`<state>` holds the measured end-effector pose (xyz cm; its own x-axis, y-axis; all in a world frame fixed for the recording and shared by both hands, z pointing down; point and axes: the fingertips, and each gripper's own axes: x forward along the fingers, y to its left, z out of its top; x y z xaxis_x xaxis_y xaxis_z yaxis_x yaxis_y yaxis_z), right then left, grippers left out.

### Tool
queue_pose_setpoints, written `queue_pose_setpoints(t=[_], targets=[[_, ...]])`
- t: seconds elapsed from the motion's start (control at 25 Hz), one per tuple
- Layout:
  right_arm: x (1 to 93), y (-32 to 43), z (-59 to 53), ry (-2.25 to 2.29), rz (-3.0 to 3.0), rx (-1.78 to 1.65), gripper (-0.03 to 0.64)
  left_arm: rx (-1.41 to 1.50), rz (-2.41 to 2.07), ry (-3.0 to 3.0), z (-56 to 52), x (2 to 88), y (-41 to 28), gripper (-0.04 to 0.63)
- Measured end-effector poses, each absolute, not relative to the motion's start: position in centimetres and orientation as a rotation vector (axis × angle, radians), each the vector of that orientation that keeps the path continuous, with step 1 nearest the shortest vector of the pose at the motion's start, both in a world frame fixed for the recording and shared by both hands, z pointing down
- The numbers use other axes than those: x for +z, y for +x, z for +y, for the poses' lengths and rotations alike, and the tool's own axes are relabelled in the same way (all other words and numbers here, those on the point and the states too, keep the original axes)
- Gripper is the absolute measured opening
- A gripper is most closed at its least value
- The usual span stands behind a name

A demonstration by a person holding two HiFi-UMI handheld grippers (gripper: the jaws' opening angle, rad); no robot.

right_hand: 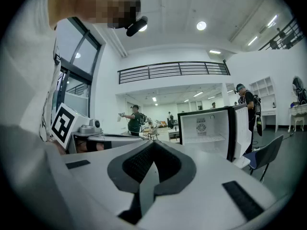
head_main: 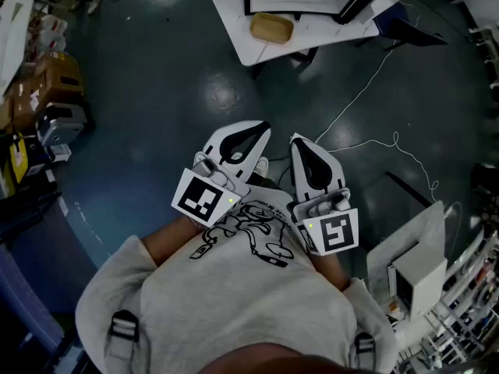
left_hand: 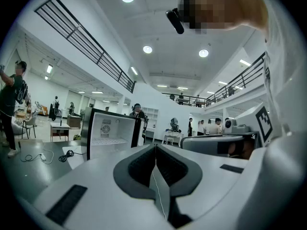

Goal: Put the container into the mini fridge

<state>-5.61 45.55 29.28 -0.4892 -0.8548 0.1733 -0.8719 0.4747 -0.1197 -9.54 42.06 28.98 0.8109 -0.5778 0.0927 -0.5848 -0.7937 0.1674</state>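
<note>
A tan, rounded container (head_main: 271, 28) lies on a white table (head_main: 242, 41) at the top of the head view. The mini fridge (left_hand: 108, 132) (right_hand: 211, 128) stands ahead of both grippers, its door swung open and its white inside bare. I hold both grippers close to my chest, above the dark floor and well short of the table. The left gripper (head_main: 261, 128) (left_hand: 155, 150) is shut with nothing between its jaws. Beside it, the right gripper (head_main: 297, 140) (right_hand: 153, 146) is also shut and empty. Each gripper view shows the other gripper at its side.
Cardboard boxes (head_main: 47, 84) and clutter line the left of the floor. White cables (head_main: 374, 142) trail across the floor at the right, near a white device (head_main: 421, 271). A dark chair (right_hand: 268, 152) stands by the fridge. Several people stand far off in the hall.
</note>
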Motion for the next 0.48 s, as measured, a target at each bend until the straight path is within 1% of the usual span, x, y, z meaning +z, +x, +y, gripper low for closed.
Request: queue_pose_setpoints(t=[0.48], targets=[[29.6, -3.3, 47.1, 1.501, -2.662, 0.274, 0.028, 0.035, -0.964, 2.781, 43.8, 29.5, -7.6, 0.018]])
